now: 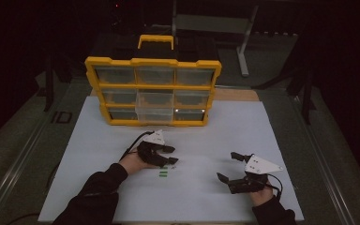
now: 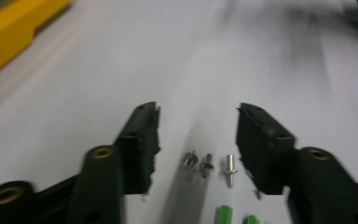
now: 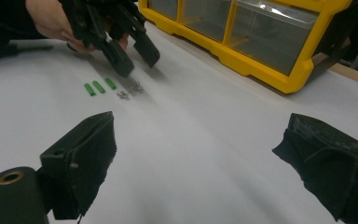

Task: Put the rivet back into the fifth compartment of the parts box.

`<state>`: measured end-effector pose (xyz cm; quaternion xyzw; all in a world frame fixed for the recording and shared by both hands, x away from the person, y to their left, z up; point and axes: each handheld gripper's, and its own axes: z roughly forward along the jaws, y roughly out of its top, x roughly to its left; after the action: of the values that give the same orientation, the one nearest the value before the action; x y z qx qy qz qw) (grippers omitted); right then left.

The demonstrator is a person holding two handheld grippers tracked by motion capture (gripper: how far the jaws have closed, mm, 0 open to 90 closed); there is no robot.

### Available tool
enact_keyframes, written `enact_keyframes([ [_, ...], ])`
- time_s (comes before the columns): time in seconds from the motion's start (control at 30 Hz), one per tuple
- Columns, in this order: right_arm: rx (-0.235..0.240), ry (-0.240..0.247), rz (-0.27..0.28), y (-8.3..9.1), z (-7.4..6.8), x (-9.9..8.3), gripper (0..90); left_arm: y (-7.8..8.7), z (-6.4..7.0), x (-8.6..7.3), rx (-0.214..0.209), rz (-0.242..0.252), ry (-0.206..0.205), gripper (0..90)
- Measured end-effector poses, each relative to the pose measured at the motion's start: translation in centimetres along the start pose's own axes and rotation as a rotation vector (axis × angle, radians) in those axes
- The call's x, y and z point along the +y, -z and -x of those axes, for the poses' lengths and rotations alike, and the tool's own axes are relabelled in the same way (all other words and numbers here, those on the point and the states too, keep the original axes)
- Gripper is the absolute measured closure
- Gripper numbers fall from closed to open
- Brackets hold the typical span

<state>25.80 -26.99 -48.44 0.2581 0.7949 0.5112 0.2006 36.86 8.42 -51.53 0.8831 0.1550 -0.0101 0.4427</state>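
1. Drawers of clear plastic fill the yellow organiser (image 1: 153, 91) at the back of the white counter (image 1: 98, 140); one middle drawer (image 1: 154, 107) stands pulled out, and what the drawers hold cannot be told.
2. Left gripper (image 1: 165, 155), jaws apart, hovers over small metal fasteners (image 2: 209, 165) and green plastic pieces (image 3: 99, 87), which lie side by side in a row.
3. Right gripper (image 1: 229, 167), jaws wide apart, holds nothing, well apart from the fasteners.

High view dim, surroundings near black; white counter (image 1: 206, 136) lit from above. Left tool view motion-blurred; soft shadows.
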Motion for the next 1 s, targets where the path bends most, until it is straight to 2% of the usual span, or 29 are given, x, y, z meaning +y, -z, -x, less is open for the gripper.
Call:
enact_keyframes([
  [0.23,0.000,0.002,-0.001,0.1,0.0,0.0,9.4,-0.7,-0.7,-0.3,-0.004,-0.051,0.009,66.7],
  [0.43,-0.001,0.002,-0.002,0.0,0.0,0.0,9.4,-1.2,-1.1,-0.4,-0.019,-0.071,0.021,72.9],
  [0.57,-0.003,0.003,-0.004,0.1,0.0,-0.1,9.4,-1.2,-1.2,-0.4,-0.019,-0.075,0.024,73.3],
  [0.7,-0.005,0.005,-0.006,0.0,0.0,-0.1,9.4,-1.3,-1.2,-0.4,-0.014,-0.078,0.006,77.3],
  [0.93,-0.006,0.003,-0.007,0.1,0.1,-0.1,9.4,-1.3,-1.1,-0.4,-0.009,-0.077,0.001,77.9],
  [0.97,-0.005,0.003,-0.008,0.1,0.1,-0.1,9.4,-1.3,-1.1,-0.4,-0.005,-0.080,0.000,87.6],
  [1.0,-0.005,0.003,-0.008,0.1,0.1,-0.1,9.4,-1.3,-1.1,-0.4,-0.005,-0.080,0.000,86.9],
])
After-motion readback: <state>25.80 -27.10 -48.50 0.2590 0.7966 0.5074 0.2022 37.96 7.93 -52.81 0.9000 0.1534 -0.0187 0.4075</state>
